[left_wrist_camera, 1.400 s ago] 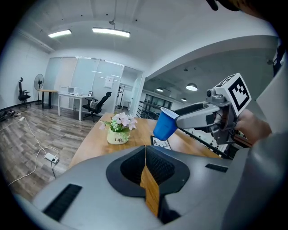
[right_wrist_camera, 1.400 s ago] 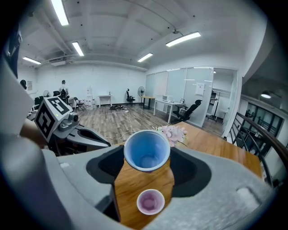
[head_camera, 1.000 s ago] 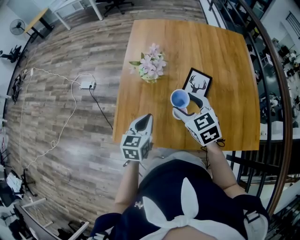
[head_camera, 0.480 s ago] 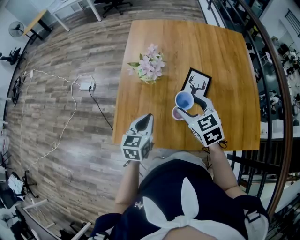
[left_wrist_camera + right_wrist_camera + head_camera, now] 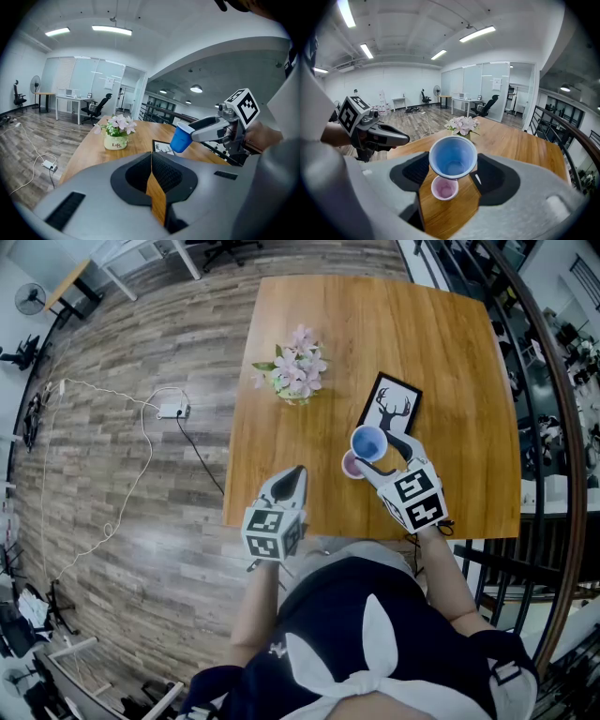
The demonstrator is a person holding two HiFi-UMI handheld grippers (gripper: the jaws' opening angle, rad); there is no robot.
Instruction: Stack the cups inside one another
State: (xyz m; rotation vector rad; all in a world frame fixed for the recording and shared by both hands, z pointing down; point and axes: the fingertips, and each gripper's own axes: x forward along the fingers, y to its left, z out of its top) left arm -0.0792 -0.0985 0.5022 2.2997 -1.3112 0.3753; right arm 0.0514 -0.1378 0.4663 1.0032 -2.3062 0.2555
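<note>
My right gripper [image 5: 373,452] is shut on a blue cup [image 5: 367,442] and holds it upright in the air, mouth up. In the right gripper view the blue cup [image 5: 453,157] sits between the jaws, and a smaller pink cup [image 5: 444,189] stands on the wooden table just below and nearer me. The head view shows the pink cup [image 5: 351,465] half covered by the blue one. My left gripper [image 5: 292,478] is shut and holds nothing, at the table's near left edge. From the left gripper view, the blue cup [image 5: 179,138] hangs over the table.
A small pot of pink flowers [image 5: 295,371] stands on the table [image 5: 441,352] at the left. A framed deer picture [image 5: 389,407] lies just beyond the cups. A cable and power box [image 5: 173,411] lie on the wooden floor to the left.
My right gripper has shifted the blue cup slightly to the right, uncovering more of the pink cup beneath. The left gripper has stayed still.
</note>
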